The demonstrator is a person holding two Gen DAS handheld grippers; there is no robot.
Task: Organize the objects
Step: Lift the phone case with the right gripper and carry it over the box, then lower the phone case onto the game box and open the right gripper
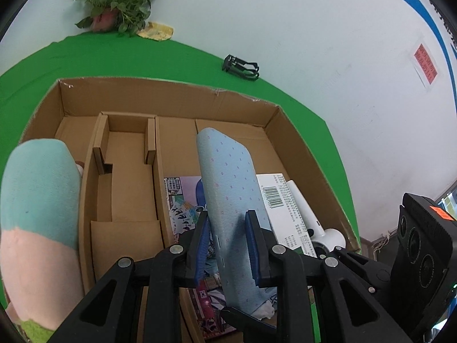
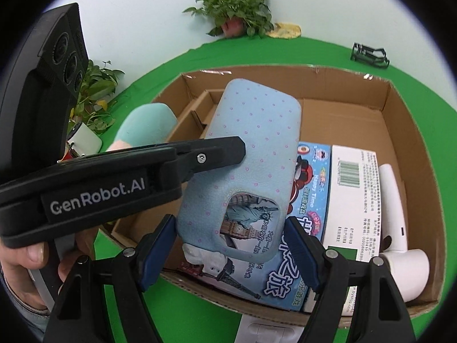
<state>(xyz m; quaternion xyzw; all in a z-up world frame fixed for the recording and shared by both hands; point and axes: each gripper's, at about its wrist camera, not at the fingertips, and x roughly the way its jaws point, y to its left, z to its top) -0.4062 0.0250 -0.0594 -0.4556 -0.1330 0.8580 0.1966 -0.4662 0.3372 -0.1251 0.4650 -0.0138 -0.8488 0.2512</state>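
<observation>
My left gripper (image 1: 227,245) is shut on a light blue dotted fabric pouch (image 1: 231,197), holding it upright above the open cardboard box (image 1: 171,91). In the right wrist view the pouch (image 2: 251,148) hangs over the box (image 2: 400,131), with the left gripper's finger (image 2: 217,148) against its side. My right gripper (image 2: 231,253) is open, its blue pads either side of the pouch's lower end and apart from it. Inside the box lie a colourful game box (image 2: 311,200), a white barcode box (image 2: 354,194) and a white hair dryer (image 2: 397,228).
A teal and pink plush item (image 1: 40,217) stands at the box's left compartment. Cardboard dividers (image 1: 125,165) split the box. On the green cloth behind are a potted plant (image 1: 114,3), a yellow cloth (image 1: 155,31) and a black clip (image 1: 241,67). A white wall is behind.
</observation>
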